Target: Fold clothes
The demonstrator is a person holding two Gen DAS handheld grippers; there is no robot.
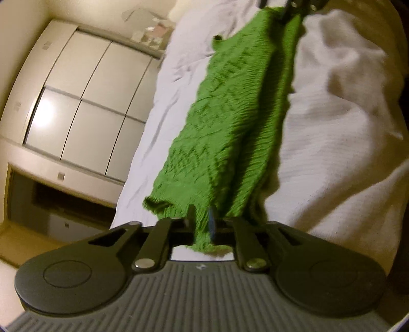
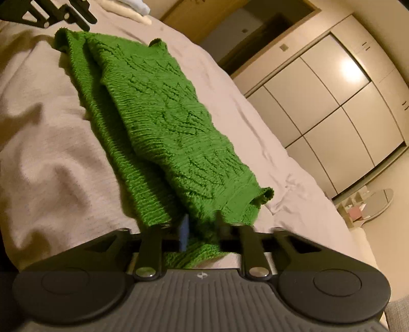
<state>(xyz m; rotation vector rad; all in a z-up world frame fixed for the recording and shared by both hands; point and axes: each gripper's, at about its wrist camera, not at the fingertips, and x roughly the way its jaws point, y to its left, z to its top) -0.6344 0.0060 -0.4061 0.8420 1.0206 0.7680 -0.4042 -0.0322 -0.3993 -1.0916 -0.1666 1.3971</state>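
Note:
A green knitted garment (image 1: pixel 230 115) lies folded into a long strip on the bed, stretched between my two grippers. In the left wrist view my left gripper (image 1: pixel 202 222) is shut on the near end of the strip, and the knit hangs out below the fingers. The right gripper (image 1: pixel 294 7) shows at the far end, at the top edge. In the right wrist view the garment (image 2: pixel 158 115) runs away from my right gripper (image 2: pixel 202 229), whose jaws stand apart with the knit lying loosely between them. The left gripper (image 2: pixel 64 12) is at the far end, top left.
The bed has a white sheet (image 1: pixel 166 89) and a cream blanket (image 1: pixel 345 127) beside the garment. A pale wardrobe (image 2: pixel 345 115) lines the wall past the bed edge. A small round table (image 2: pixel 370 204) stands on the floor. Folded white cloth (image 2: pixel 133 7) lies at the bed's far end.

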